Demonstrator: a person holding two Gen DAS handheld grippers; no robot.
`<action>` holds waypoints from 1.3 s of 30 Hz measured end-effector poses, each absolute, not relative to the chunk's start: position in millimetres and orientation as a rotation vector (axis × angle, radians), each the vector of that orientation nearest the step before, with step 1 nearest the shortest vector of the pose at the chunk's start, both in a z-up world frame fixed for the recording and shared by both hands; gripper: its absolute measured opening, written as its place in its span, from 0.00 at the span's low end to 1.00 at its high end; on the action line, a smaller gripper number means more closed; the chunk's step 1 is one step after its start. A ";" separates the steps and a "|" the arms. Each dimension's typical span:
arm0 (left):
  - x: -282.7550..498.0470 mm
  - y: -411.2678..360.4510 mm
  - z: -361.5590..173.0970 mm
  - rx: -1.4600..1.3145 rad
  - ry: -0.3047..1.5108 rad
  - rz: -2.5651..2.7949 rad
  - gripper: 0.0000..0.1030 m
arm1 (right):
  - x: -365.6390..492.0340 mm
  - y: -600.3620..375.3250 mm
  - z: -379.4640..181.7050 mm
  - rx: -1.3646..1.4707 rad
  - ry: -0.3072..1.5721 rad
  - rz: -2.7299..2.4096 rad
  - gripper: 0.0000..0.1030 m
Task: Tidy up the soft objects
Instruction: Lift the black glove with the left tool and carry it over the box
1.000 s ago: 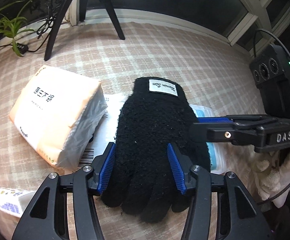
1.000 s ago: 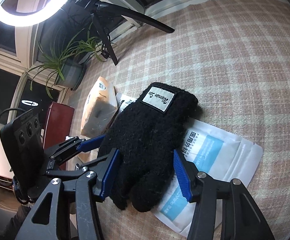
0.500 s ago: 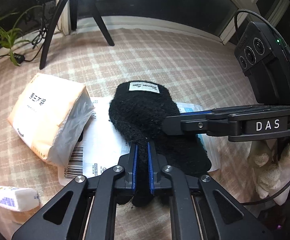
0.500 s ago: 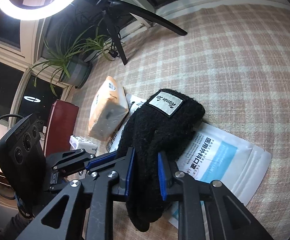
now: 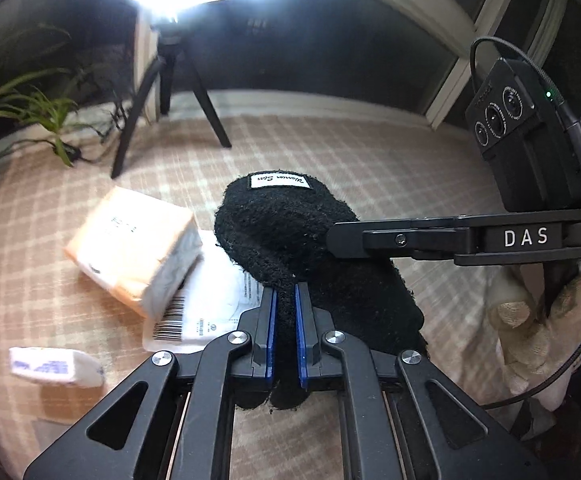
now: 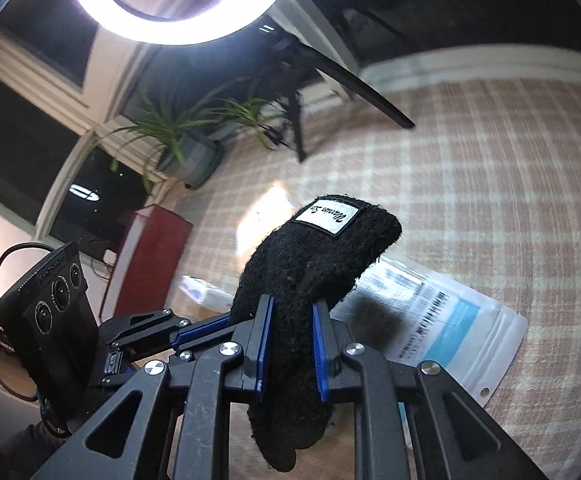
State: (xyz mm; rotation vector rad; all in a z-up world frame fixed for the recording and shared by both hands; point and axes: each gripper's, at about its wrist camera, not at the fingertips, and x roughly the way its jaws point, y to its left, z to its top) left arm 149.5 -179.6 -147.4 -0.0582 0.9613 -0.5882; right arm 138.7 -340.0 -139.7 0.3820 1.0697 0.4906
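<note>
A black knitted glove [image 5: 290, 232] with a white label on its cuff hangs above the checked tablecloth [image 5: 330, 148]. My left gripper [image 5: 285, 292] is shut on the glove's finger end, its blue pads pinching the fabric. From the right, my right gripper [image 5: 332, 236] reaches in and holds the same glove. In the right wrist view, the right gripper [image 6: 290, 304] is shut on the glove [image 6: 322, 256], whose fingers dangle below the pads. The left gripper [image 6: 226, 322] grips it from the left. A hand in a pale work glove [image 5: 542, 320] holds the right tool.
On the cloth lie an orange tissue pack [image 5: 134, 248], a white barcoded pouch [image 5: 206, 312], a small tissue packet [image 5: 54, 366] and a blue-and-white mask pouch [image 6: 450, 320]. A ring light on a tripod [image 5: 162, 92], a potted plant [image 6: 178, 136] and a red box [image 6: 150, 256] stand at the back.
Both grippers closed on the black glove, which lay flat on the pouches, and lifted it off the table. The views have tipped up toward the ring light.
</note>
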 end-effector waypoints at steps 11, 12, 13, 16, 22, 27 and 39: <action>109.7 -111.4 -95.9 -0.092 0.808 -0.479 0.07 | 114.8 -275.5 -73.9 0.266 0.955 0.615 0.16; 107.7 -105.0 -92.6 -0.093 0.800 -0.466 0.07 | 113.2 -263.8 -67.8 0.250 0.946 0.637 0.16; 104.3 -96.7 -89.1 -0.093 0.786 -0.445 0.07 | 112.3 -255.0 -63.7 0.239 0.939 0.650 0.16; 94.9 -69.5 -78.8 -0.099 0.755 -0.380 0.06 | 110.9 -221.1 -51.6 0.193 0.918 0.698 0.16; 76.0 -8.1 -64.1 -0.086 0.709 -0.230 0.06 | 112.8 -142.2 -35.2 0.118 0.890 0.797 0.16; 67.9 45.1 -64.1 -0.087 0.713 -0.104 0.06 | 116.9 -69.9 -32.2 0.050 0.885 0.878 0.16; 62.2 143.3 -92.9 -0.175 0.784 0.085 0.06 | 139.9 61.7 -67.8 -0.053 0.955 0.996 0.16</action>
